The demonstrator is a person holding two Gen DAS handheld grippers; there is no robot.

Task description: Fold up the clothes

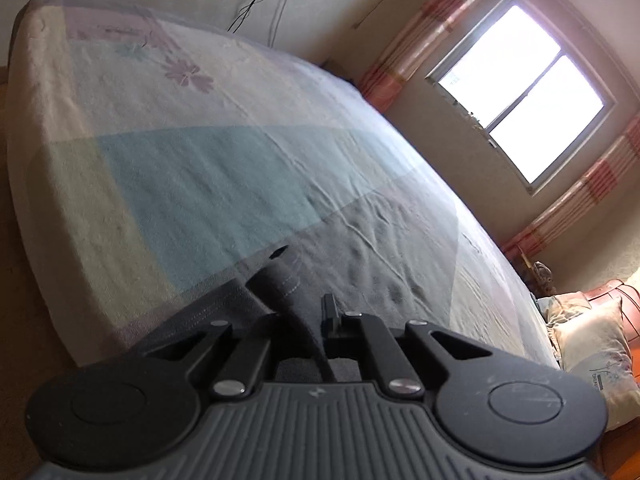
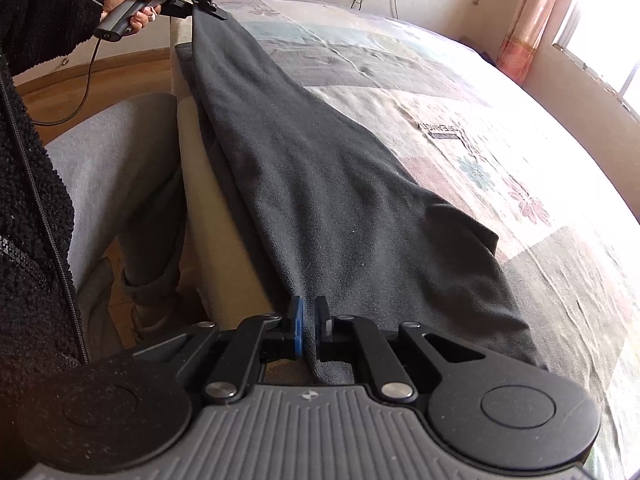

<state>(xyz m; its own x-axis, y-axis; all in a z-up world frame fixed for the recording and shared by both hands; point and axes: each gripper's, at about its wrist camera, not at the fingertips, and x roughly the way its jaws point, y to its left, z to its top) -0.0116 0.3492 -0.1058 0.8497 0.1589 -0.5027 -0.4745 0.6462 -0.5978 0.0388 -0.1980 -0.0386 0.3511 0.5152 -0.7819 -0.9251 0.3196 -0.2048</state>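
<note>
Blue fingers [image 2: 298, 322] pinch dark garment [image 2: 320, 184] stretched over bed [image 2: 520, 128].

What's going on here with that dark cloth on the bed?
A person is holding a dark grey garment stretched between two handheld grippers. The left gripper pinches its far end and the right gripper its near end, both jaws shut on the fabric. It hangs over the edge of the bed, not yet folded.
</note>
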